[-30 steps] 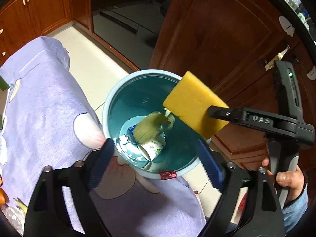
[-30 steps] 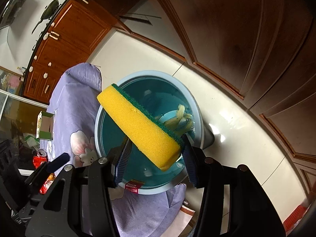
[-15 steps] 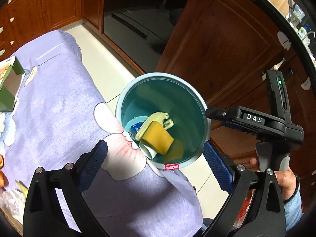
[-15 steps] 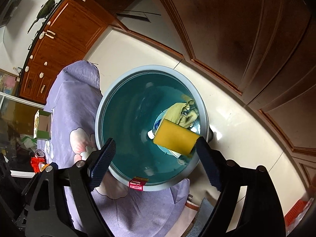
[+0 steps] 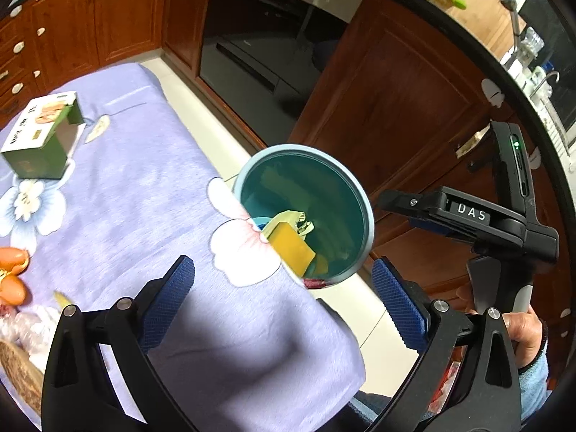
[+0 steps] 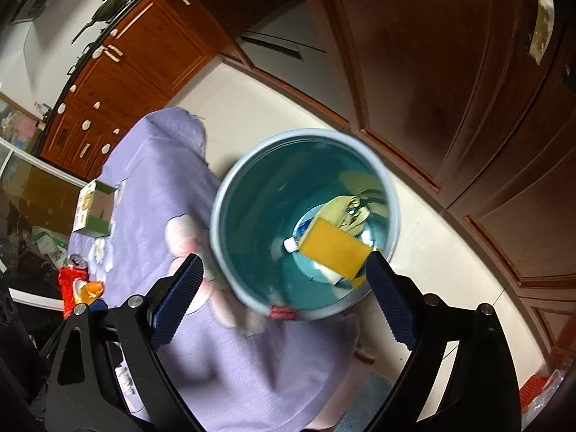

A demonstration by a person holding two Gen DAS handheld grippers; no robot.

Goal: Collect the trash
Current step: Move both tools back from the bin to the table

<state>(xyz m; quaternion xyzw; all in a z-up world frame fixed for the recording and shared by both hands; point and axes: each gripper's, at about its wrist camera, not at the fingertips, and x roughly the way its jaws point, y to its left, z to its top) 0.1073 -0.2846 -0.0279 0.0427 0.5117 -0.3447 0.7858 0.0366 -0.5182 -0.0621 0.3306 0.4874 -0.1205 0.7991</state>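
Left gripper sits at the bottom of the left wrist view, blue pads spread wide with nothing between them, hovering over the near edge of the purple tablecloth and aimed toward the bin. Right gripper fills the bottom of the right wrist view, jaws also wide apart and empty, looking almost straight down into the bin. In the left view the right gripper's body shows at centre right, held by a hand in a light blue sleeve at lower right; green LED lit on its upright part.

Writing: "DAS" in white on the right gripper's side. Green box at upper left of the left view has print on top, too small to read. Red label on the bin's outer wall near the rim, unreadable.

Blue trash bin stands on the pale floor just beside the table edge, centre of both views. Yellow sponge lies at the bottom of it, on top of a white tube and next to crumpled yellowish-green stuff.

Around: orange peel at the left edge of the left view, crumpled clear plastic below it. Red can at lower left of the right view. Dark wood cabinets fill the upper right. Tablecloth edge covers part of the bin rim in the left view
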